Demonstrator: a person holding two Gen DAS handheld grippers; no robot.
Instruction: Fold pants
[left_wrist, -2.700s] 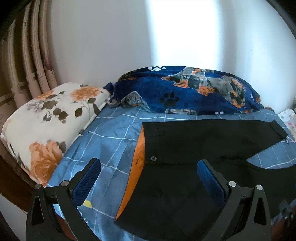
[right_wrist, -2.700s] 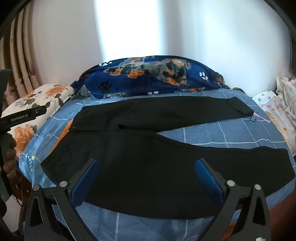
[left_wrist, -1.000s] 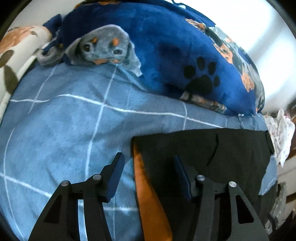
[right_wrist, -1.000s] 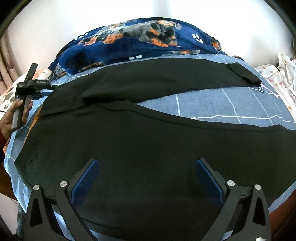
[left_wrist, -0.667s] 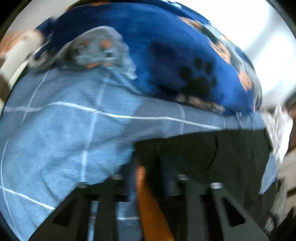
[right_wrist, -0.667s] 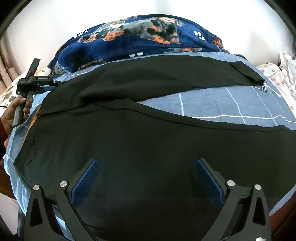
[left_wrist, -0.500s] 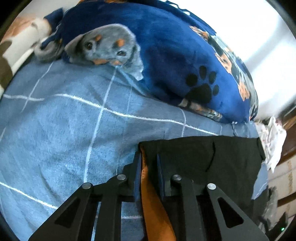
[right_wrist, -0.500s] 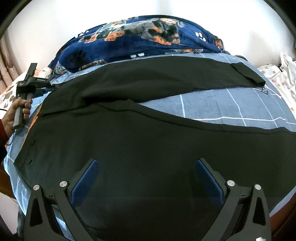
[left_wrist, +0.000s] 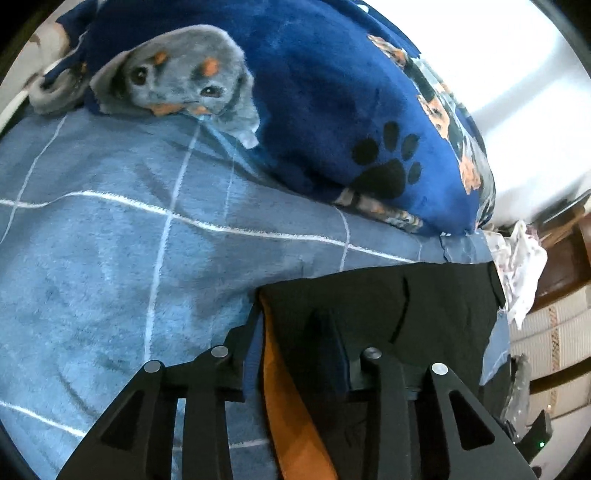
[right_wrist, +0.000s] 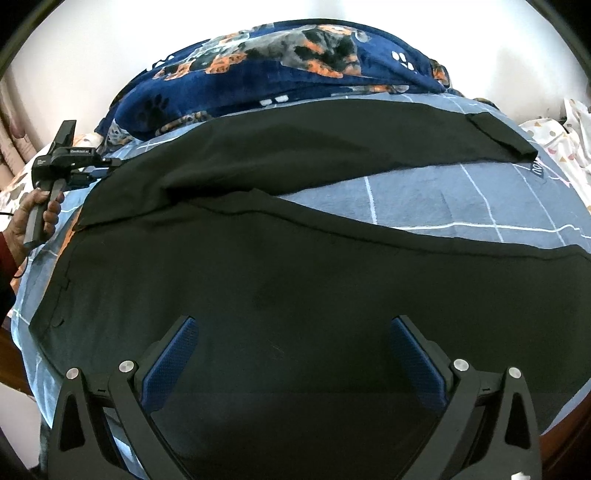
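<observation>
Black pants (right_wrist: 295, 280) with an orange lining (left_wrist: 291, 406) lie spread across the bed, legs apart in a V toward the right. My left gripper (left_wrist: 291, 317) is shut on the far waistband corner of the pants (left_wrist: 424, 310). It also shows in the right wrist view (right_wrist: 99, 164) at the pants' far left corner, held by a hand. My right gripper (right_wrist: 295, 332) is open and hovers above the near leg, holding nothing.
A blue checked bed sheet (left_wrist: 110, 240) covers the bed. A dark blue dog-print blanket (left_wrist: 332, 110) lies bunched along the far side by the white wall. A floral pillow (right_wrist: 14, 184) is at the left. White patterned cloth (right_wrist: 565, 136) lies at the right edge.
My left gripper moved in to the far waistband corner and closed on it. My right gripper lowered toward the near leg and stays open.
</observation>
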